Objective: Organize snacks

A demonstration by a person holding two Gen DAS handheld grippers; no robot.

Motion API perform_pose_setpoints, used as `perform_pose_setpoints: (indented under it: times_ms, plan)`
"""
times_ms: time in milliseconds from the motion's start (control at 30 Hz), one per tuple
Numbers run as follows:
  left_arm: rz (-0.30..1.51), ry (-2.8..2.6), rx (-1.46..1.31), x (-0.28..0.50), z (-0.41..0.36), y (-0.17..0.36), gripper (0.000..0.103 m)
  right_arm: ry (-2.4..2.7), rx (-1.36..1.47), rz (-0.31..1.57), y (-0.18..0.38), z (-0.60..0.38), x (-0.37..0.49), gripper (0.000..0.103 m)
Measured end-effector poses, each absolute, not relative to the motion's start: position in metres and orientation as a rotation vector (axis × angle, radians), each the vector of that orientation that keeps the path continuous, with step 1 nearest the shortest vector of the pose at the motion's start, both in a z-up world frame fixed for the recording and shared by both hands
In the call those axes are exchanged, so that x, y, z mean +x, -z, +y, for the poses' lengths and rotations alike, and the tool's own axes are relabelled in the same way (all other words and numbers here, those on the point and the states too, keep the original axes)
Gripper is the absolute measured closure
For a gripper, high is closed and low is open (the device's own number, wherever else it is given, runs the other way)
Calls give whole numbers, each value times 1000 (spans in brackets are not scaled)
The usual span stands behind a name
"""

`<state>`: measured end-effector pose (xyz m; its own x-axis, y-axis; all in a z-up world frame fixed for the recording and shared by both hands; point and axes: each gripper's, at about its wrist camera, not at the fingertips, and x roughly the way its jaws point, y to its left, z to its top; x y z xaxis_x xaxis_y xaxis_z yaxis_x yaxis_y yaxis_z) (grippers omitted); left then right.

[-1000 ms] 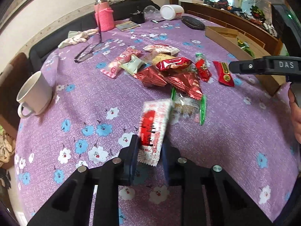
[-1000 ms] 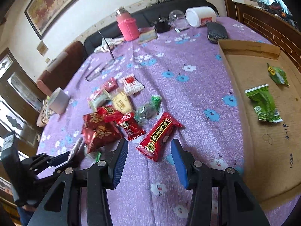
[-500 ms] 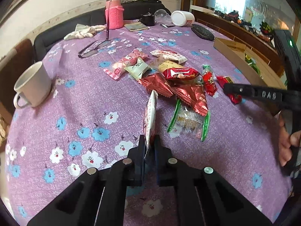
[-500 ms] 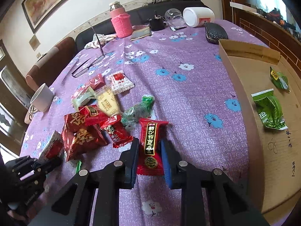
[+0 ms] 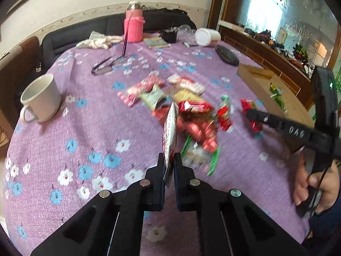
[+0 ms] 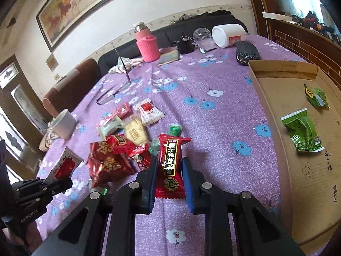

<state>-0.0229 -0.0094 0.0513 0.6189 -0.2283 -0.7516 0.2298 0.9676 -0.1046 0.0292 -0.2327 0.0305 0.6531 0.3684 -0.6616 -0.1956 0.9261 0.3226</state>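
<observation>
two grippers, each clamped on one snack above a purple floral tablecloth (image 6: 223, 98). left gripper (image 5: 169, 166): fingers nearly together, pinching a white-and-red packet (image 5: 169, 132) held edge-on and upright; the same packet (image 6: 64, 166) shows at 9 o'clock in the right view. right gripper (image 6: 168, 177): fingers narrow, pressing both long sides of a red packet with black label (image 6: 171, 162), upright, its lower edge just over the cloth. snack pile (image 6: 121, 143): red, pink, yellow and green wrappers, just beyond the right gripper toward 10 o'clock. cardboard tray (image 6: 283, 70) at 3 o'clock of the right view, holding two green packets (image 6: 302, 134) (image 6: 317, 96), well apart. white mug (image 5: 40, 98) at 9 o'clock of the left view. pink bottle (image 6: 147, 44), glass (image 6: 202, 35), overturned white jar (image 6: 229, 35) and black case (image 6: 246, 52) along the far edge, 12 to 1 o'clock.
</observation>
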Motion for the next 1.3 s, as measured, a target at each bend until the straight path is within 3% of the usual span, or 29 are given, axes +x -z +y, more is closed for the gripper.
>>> perform_pose_setpoints:
  times_ms: [467,1300]
  plan:
    - [735,279,-41,7,-80,-71,97,-288,299,745,-35,-253,30,79]
    - [680,151,58,4,-80,-54,96,-355,281,749,-32,-241,26,79]
